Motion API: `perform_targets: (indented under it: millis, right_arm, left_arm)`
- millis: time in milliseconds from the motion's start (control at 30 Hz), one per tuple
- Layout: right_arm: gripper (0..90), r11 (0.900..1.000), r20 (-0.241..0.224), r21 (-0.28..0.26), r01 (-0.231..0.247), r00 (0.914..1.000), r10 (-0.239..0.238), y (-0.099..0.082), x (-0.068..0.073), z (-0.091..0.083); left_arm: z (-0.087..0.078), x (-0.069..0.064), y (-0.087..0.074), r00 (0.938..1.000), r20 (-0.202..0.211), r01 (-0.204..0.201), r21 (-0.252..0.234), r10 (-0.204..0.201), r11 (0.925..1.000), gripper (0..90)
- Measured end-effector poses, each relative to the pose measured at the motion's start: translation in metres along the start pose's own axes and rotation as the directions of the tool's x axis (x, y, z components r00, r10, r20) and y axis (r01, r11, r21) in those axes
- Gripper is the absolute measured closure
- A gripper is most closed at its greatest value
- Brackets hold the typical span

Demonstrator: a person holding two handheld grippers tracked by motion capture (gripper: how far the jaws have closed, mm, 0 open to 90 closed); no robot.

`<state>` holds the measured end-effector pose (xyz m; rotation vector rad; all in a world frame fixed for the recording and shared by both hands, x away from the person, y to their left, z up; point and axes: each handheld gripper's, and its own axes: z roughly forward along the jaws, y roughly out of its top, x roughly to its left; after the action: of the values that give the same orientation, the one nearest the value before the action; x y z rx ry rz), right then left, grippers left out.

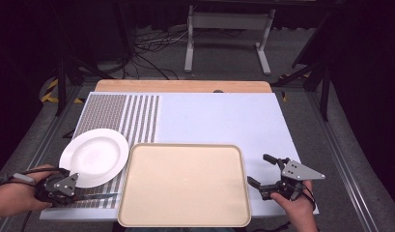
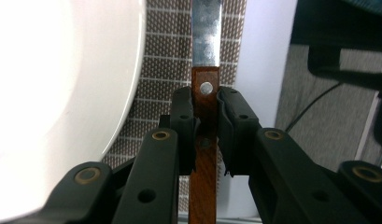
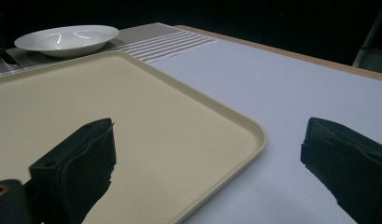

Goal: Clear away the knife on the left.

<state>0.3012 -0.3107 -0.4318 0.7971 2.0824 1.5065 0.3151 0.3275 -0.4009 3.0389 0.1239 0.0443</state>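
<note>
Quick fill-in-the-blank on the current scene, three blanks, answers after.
1. The left gripper is shut on the wooden handle of a ____.
2. The right gripper, beside the tray, has its jaws ____.
3. The plate lies partly on a striped ____.

Missing words: knife; open; placemat

— Can you read anything from where you stand? A brand, a number, a label?

— Nothing. The tray is plain beige, the plate plain white.

— The knife handle?

— Bare wood and a rivet, no stamp. The mat at the bench's left edge has stripes, no lettering.
</note>
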Motion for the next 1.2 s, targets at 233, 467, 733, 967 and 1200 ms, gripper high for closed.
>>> perform_targets:
  millis: [233,467,733,967,1200]
  right_arm:
    - [3.9,1.0000,0.002,-0.005,-0.002,1.0000,0.002,0.000,0.000,0.000]
    - [3.9,1.0000,0.003,-0.007,-0.007,1.0000,0.007,0.000,-0.001,-0.001]
    - [3.8,0.9999,0.008,-0.014,-0.002,1.0000,0.002,0.001,0.000,-0.002]
    - [3.9,0.9999,0.012,-0.015,-0.004,0.9999,0.004,0.001,-0.001,-0.003]
    - [3.9,0.9999,0.008,-0.014,-0.002,1.0000,0.002,0.001,-0.001,-0.003]
  left_arm:
    - [-0.014,-0.001,0.000,0.9983,-0.005,0.057,-0.044,-0.057,0.9974,77.6]
    - [-0.026,0.000,0.001,0.9857,0.032,0.168,-0.137,-0.165,0.9761,77.6]
    - [-0.031,0.005,0.005,0.9569,0.095,0.287,-0.163,-0.274,0.9441,77.6]
    - [-0.036,0.006,0.015,0.9228,0.117,0.383,-0.168,-0.367,0.9084,77.5]
    - [-0.041,0.003,0.029,0.8867,0.152,0.459,-0.177,-0.437,0.8705,77.6]
